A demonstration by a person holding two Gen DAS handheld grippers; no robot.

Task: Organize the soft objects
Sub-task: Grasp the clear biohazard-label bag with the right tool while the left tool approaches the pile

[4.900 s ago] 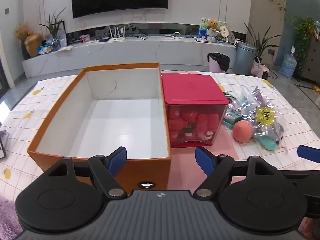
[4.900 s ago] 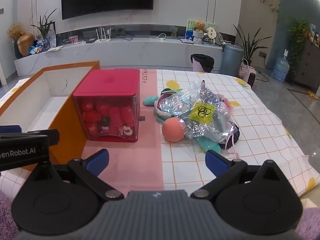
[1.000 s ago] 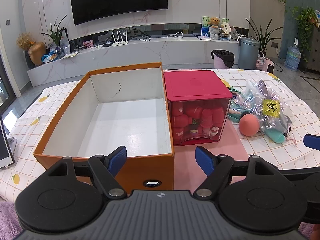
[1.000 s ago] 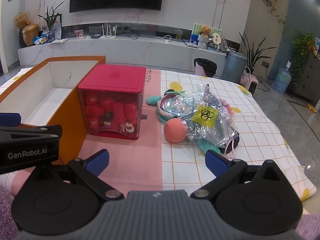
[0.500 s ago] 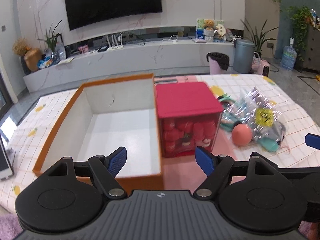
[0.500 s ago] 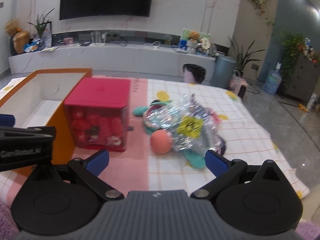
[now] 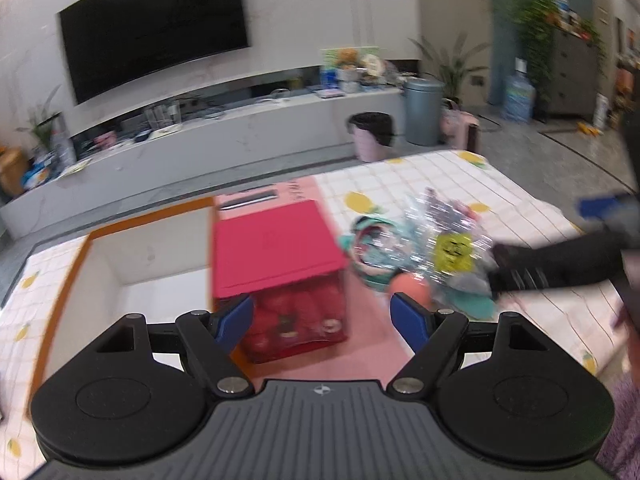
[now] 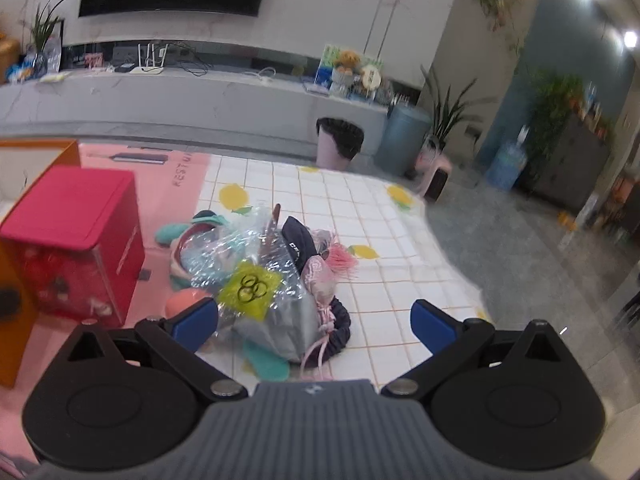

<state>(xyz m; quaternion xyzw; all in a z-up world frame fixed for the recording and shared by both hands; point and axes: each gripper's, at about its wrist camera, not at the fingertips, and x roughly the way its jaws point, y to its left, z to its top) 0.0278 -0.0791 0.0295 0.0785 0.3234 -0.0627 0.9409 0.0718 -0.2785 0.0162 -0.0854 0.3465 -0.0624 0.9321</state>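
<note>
Right claw (image 8: 314, 322) gapes, released, over clear bag (image 8: 256, 264) with yellow 3-ring label (image 8: 249, 289).

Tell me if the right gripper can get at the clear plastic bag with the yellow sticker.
Probably yes. The right gripper is open, the clear plastic bag lies just ahead between its fingers, and nothing covers it from above.

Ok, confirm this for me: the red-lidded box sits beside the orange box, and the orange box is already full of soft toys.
Not quite. The red-lidded box does sit beside the orange box, but the left wrist view shows only bare white walls and floor in the part of the orange box that is visible. The soft things are still in a pile on the tablecloth, in front of the right tongs.
</note>
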